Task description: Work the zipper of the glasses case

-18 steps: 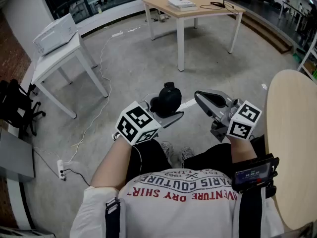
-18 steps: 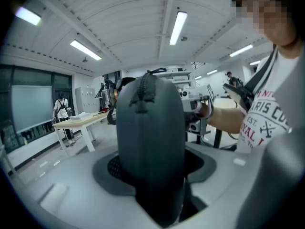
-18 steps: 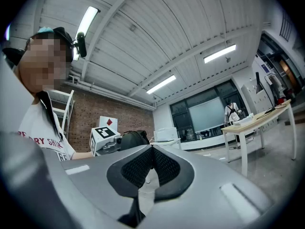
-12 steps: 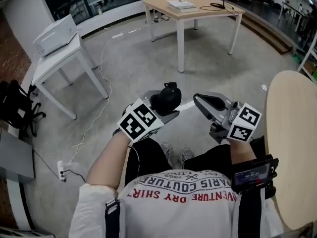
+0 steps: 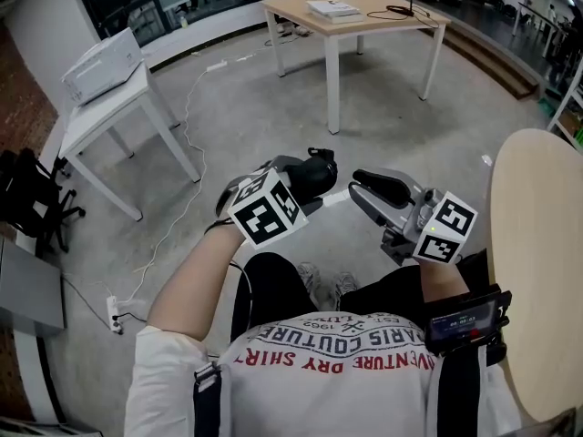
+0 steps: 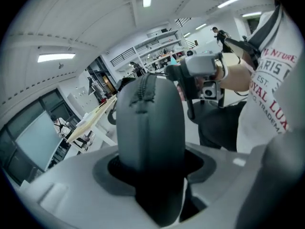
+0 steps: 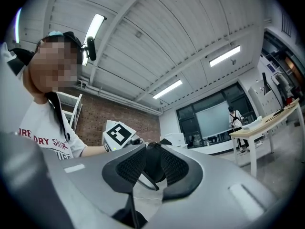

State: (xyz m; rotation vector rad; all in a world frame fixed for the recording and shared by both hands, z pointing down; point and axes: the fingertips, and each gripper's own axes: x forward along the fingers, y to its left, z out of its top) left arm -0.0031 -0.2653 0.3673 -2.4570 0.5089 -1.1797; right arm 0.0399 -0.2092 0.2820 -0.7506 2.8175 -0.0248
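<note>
The black glasses case (image 5: 315,173) is held in the air over my lap, with my left gripper (image 5: 301,189) shut on its lower part. In the left gripper view the case (image 6: 150,123) stands up between the jaws, its zipper seam (image 6: 143,92) running over the top. My right gripper (image 5: 355,184) points at the case from the right, a short way off it. In the right gripper view its jaws (image 7: 153,168) stand a little apart, and the dark end of the case (image 7: 153,157) shows through the gap. Nothing is pressed between its pads (image 7: 131,166).
A round wooden tabletop (image 5: 537,262) is close on the right. Farther off stand a wooden table (image 5: 355,12) and a white table (image 5: 105,107) with a box on it. Cables and a power strip (image 5: 111,309) lie on the concrete floor at the left.
My left gripper has carried the case up and to the right, closer to the right gripper. The right gripper has edged slightly left toward it.
</note>
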